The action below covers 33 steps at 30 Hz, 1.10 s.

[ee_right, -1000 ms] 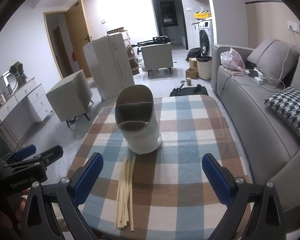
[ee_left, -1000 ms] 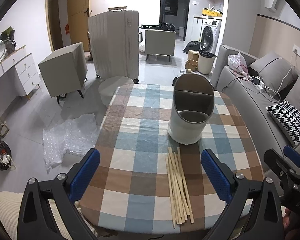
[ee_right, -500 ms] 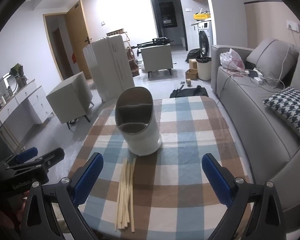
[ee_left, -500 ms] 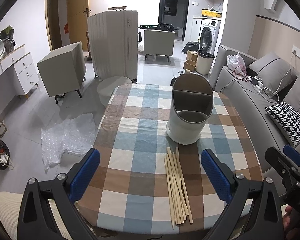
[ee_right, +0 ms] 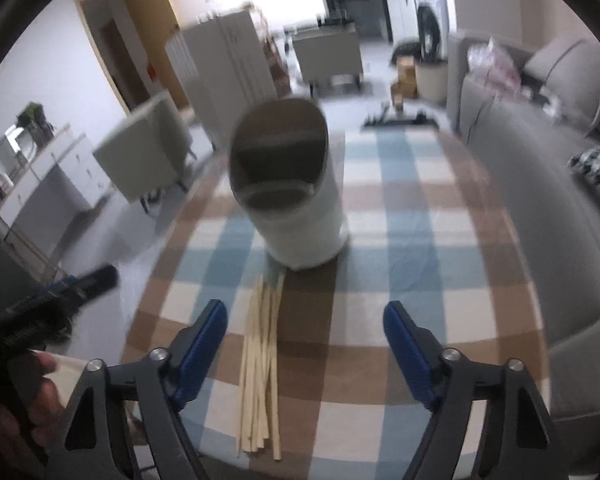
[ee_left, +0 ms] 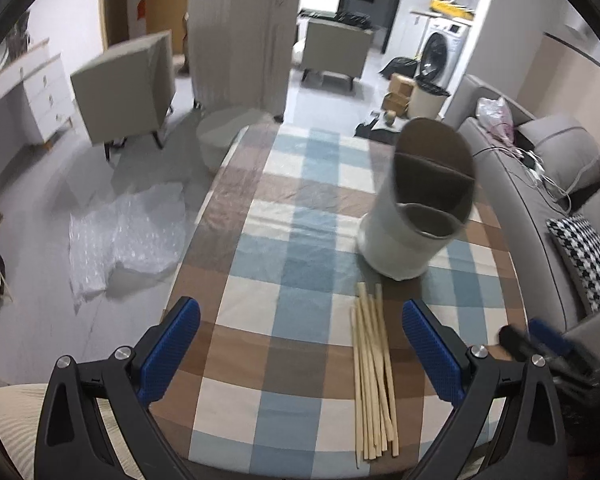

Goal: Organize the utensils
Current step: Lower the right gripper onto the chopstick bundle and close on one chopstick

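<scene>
A bundle of several wooden chopsticks [ee_left: 372, 372] lies on the checked tablecloth [ee_left: 300, 280] near the table's front edge; it also shows in the right wrist view [ee_right: 262, 368]. A white utensil holder [ee_left: 416, 208] with divided compartments stands just beyond them, also in the right wrist view [ee_right: 292, 196]. My left gripper [ee_left: 300, 348] is open and empty, above the front of the table, left of the chopsticks. My right gripper [ee_right: 306, 348] is open and empty, just right of the chopsticks. Each gripper shows blurred at the edge of the other's view.
A grey sofa [ee_left: 560, 184] with a houndstooth cushion [ee_left: 588, 256] runs along the table's right side. Bubble wrap [ee_left: 120, 240] lies on the floor to the left. A white suitcase [ee_left: 240, 36], grey cabinets and a round stool [ee_left: 224, 136] stand beyond the table.
Both grippers have moved forward and down toward the table. The left view has swung left, the right gripper has come closer to the chopsticks. Both stay open.
</scene>
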Motion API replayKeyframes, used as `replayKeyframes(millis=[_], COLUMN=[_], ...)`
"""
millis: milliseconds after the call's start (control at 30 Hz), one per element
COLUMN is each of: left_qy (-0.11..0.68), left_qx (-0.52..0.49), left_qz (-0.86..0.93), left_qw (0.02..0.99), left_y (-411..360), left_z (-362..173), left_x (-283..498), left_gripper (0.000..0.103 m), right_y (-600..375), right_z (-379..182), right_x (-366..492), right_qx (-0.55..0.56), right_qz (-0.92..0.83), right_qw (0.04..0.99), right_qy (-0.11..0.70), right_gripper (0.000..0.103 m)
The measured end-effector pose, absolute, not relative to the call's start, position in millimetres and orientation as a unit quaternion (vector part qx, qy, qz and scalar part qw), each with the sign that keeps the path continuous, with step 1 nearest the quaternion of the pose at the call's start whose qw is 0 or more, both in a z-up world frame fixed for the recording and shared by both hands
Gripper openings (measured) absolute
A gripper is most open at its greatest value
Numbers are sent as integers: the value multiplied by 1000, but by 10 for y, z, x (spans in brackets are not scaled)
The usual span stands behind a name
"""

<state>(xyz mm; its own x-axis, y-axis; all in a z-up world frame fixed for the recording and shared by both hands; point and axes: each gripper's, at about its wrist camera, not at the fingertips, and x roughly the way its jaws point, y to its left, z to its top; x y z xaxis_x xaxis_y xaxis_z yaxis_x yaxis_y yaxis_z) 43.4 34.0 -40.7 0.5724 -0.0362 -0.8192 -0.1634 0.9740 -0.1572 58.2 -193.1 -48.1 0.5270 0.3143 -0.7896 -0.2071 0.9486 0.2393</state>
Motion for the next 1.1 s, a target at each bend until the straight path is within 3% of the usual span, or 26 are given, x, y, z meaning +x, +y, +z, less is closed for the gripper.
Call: replayKeyframes(millis=[133, 333, 433, 567, 800, 900, 933, 1100], left_qy=[491, 538, 551, 558, 572, 569, 568, 571], left_qx=[-120, -144, -147, -152, -163, -157, -157, -146], left_qz=[46, 50, 56, 61, 64, 65, 66, 65], left_qw=[862, 829, 820, 814, 801, 805, 805, 805], left_y=[454, 585, 655, 755, 830, 830, 829, 792], left_z=[-563, -770, -834, -904, -1005, -1004, -1005, -1051], left_x=[573, 669, 702, 710, 749, 741, 740, 771], left_gripper=[99, 98, 98, 99, 98, 99, 99, 99], right_y=[-1783, -1475, -1276, -1129, -1074, -1048, -1045, -1086], right_z=[-844, -1258, -1402, -1605, -1636, -1626, -1622, -1573], right_x=[908, 1207, 1290, 1394, 1417, 1400, 1390, 1345], right_qx=[59, 40, 7, -7, -22, -30, -30, -30], right_qz=[163, 186, 191, 186, 175, 169, 168, 168], right_qw=[831, 793, 784, 767, 768, 775, 776, 784], right_qy=[528, 579, 591, 614, 616, 608, 607, 596], right_gripper=[54, 41, 40, 23, 20, 12, 4, 4])
